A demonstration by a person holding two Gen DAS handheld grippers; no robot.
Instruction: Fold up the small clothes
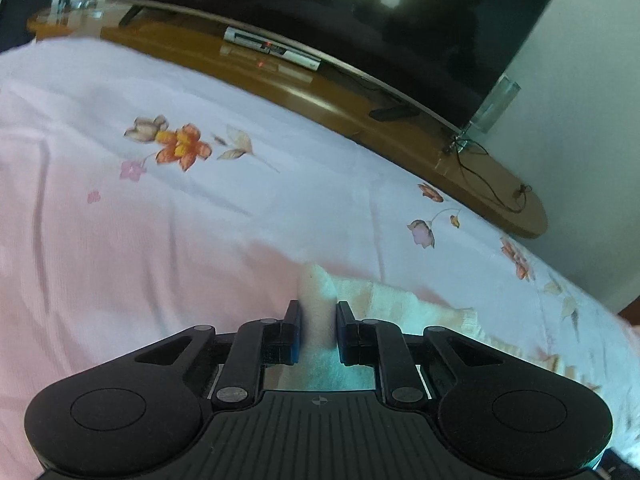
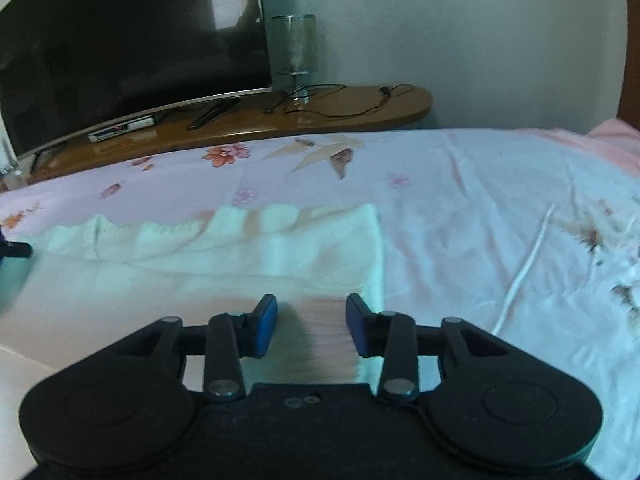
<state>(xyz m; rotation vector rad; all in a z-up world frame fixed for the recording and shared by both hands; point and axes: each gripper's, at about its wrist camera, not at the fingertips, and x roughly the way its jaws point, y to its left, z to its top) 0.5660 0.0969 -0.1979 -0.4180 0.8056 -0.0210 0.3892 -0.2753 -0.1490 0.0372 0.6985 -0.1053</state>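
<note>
Cloth (image 1: 320,296), pale and fluffy, lies on the flowered bed sheet (image 1: 200,200) at the lower middle of both views. Left claw (image 1: 318,332) is clamped on a raised fold of it. Right claw (image 2: 312,328) stands apart over its near edge, gripping nothing. At upper centre, a glass vase (image 2: 295,46) stands on the wooden table (image 2: 360,108); contents unclear.

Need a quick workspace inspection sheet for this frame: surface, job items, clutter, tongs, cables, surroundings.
Surface: floral bedsheet, wrinkled.
Job's things: pale garment lying on the sheet, ruffled far edge.
Clutter: white cord on the sheet.
Tongs: left tongs shut on a fold of the garment; right tongs open above it.
Cables: black cable on the wooden shelf.
Surroundings: TV, glass lamp, wall.
</note>
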